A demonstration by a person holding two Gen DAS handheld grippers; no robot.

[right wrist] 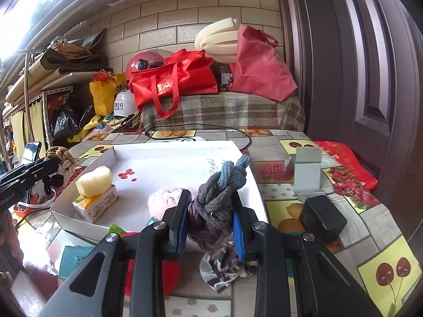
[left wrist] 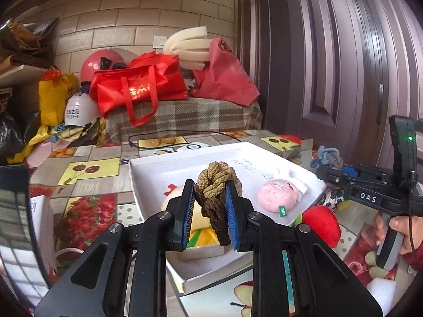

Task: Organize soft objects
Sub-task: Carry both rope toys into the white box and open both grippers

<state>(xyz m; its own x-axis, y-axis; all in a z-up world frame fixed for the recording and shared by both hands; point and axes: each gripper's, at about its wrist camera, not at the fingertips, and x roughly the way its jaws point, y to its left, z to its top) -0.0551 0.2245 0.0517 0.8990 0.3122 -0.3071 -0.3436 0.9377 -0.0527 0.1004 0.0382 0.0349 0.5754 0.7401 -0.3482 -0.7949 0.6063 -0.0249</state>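
Observation:
My left gripper (left wrist: 210,192) is shut on a brown and tan knotted rope toy (left wrist: 215,185) and holds it above the white shallow box (left wrist: 148,179). My right gripper (right wrist: 211,206) is shut on a grey, blue and purple knotted rope toy (right wrist: 220,192) over the box's near right corner (right wrist: 253,182). In the box lie a pink round plush (left wrist: 279,195), a yellow foam piece (right wrist: 93,181) and a small yellow carton (right wrist: 96,206). The left gripper with its brown rope (right wrist: 62,162) shows at the left of the right wrist view.
A red plush (left wrist: 322,225) lies right of the box. A black block (right wrist: 322,218) and a grey stand (right wrist: 306,174) sit on the fruit-patterned table (right wrist: 370,243). A patterned cloth (right wrist: 224,269) lies under my right gripper. Red bags (left wrist: 140,84) sit behind. A phone (right wrist: 30,153) stands at left.

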